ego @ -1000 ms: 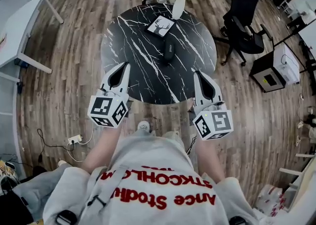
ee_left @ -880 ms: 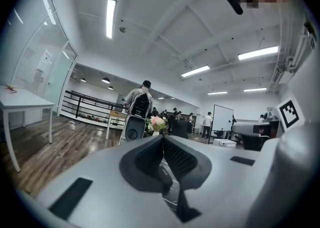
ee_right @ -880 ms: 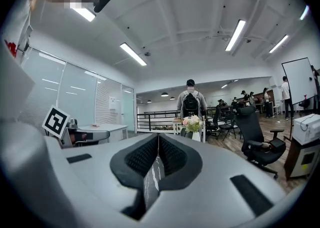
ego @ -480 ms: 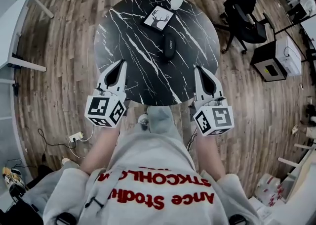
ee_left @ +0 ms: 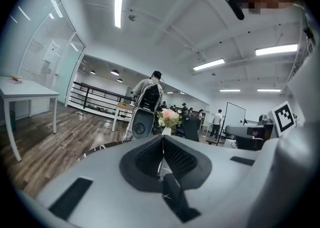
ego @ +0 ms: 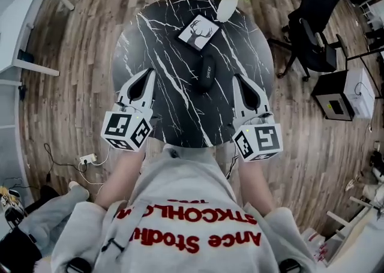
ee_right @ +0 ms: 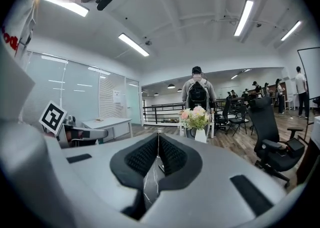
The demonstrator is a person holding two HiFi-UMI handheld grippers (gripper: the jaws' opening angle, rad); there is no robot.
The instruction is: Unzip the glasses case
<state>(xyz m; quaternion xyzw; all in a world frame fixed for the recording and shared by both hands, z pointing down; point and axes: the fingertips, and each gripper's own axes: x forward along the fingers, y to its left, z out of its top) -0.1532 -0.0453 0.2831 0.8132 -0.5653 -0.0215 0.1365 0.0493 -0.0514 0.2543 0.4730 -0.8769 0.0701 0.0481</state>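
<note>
A black zipped glasses case lies near the middle of the round black marble table; through the left gripper's jaws a dark sliver of the case shows. My left gripper hovers over the table's left front part, left of the case, jaws shut and empty. My right gripper hangs over the right front part, right of the case, also shut with nothing held. Neither touches the case. In the gripper views the left gripper and right gripper show closed tips.
A framed deer picture lies behind the case, and a white vase of flowers stands at the table's far edge. A black office chair is to the right, a white desk to the left. A person with a backpack stands beyond.
Both grippers have moved forward from the table's near edge to above its surface, closer to the case. Their jaws stayed shut.
</note>
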